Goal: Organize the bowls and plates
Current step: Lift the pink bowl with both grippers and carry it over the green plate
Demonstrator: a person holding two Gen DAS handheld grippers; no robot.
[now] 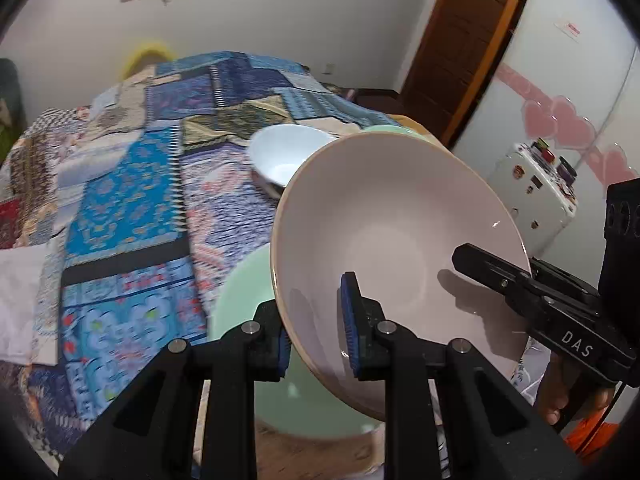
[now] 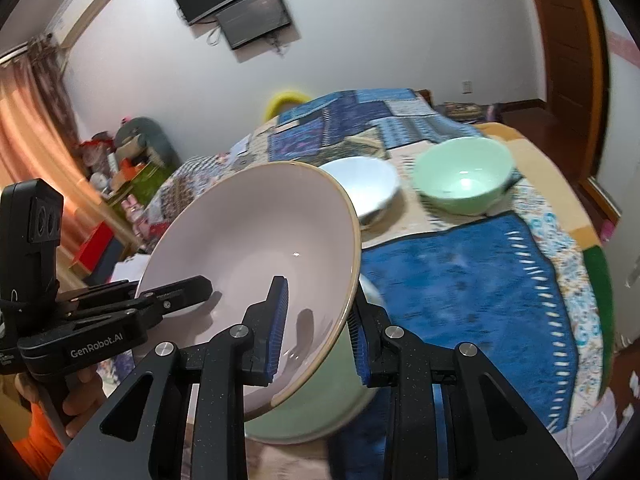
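Gripping opposite sides of one rim, the left gripper and the right gripper hold a large pale pink bowl tilted above the near end of the bed, which is covered in a blue patchwork quilt. (Photographer)

How firm is that hold? (Editor)

Both pairs of fingers are nearly closed. Each pair has one blue pad inside the wall and one outside, pinching the thin rim. (Photographer)

What else is on the bed? (Editor)

A mint-green bowl sits right under the pink one at the bed's near end. I cannot tell whether the two touch. Farther up the bed are a white bowl and a second green bowl, which stand close together and apart from the pair in front. (Photographer)

How would you expect the pink bowl to handle? (Editor)

It looks like glazed ceramic, so I would judge it rigid, fairly heavy for a rim pinch, slick and easy to chip. With two grips on opposite sides the weight is shared and the bowl cannot swing. The rim is the only place to take it, because the wall is too wide for the fingers. It should be lowered level and gently, since a knock against another bowl is the main risk. (Photographer)
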